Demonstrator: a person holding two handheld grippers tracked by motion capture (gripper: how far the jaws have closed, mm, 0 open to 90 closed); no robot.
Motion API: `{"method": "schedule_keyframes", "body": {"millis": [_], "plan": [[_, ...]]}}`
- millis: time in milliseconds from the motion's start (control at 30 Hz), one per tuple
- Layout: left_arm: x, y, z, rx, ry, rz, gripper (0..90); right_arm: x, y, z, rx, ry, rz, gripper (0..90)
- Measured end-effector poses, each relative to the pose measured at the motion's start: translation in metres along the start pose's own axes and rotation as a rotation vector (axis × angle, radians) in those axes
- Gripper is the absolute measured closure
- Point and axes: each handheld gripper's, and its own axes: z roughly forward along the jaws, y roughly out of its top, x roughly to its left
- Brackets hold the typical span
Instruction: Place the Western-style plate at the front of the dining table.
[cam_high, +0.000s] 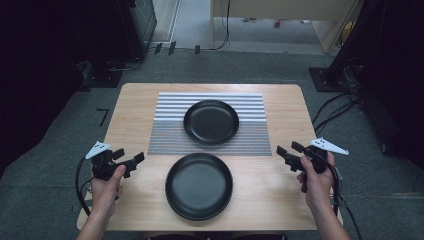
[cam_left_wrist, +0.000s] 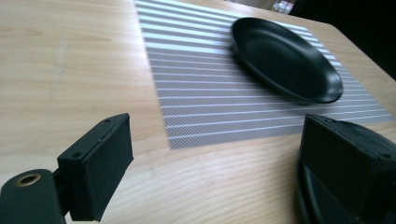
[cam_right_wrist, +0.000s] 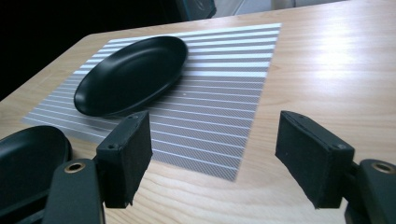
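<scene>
Two black plates are on the wooden table (cam_high: 131, 102). One plate (cam_high: 211, 121) sits on a grey striped placemat (cam_high: 167, 134). The other plate (cam_high: 199, 185) rests on bare wood near the front edge. My left gripper (cam_high: 131, 159) hovers open left of the near plate, nothing between its pads. My right gripper (cam_high: 288, 149) hovers open to the right, level with the mat's front edge. In the left gripper view the open gripper (cam_left_wrist: 219, 158) faces the placemat (cam_left_wrist: 210, 93) and far plate (cam_left_wrist: 285, 58). In the right gripper view the open gripper (cam_right_wrist: 212, 154) faces the mat (cam_right_wrist: 224, 102), far plate (cam_right_wrist: 133, 74) and near plate (cam_right_wrist: 28, 158).
Grey carpet surrounds the table. Dark equipment (cam_high: 125, 30) stands at the back left, a black stand with cables (cam_high: 340, 100) at the right, and pale wooden furniture (cam_high: 280, 12) at the back. Bare wood lies along both sides of the mat.
</scene>
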Motion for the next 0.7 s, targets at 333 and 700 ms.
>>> {"method": "schedule_keyframes", "body": {"millis": [333, 700], "plan": [[0.024, -0.018, -0.014, 0.003, 0.059, -0.048, 9.4, -0.023, -0.019, -0.025, -0.003, -0.046, 0.042, 27.0], [0.039, -0.045, -0.018, 0.048, 0.117, -0.072, 9.4, -0.038, -0.037, -0.043, 0.001, -0.089, 0.063, 27.0]]}}
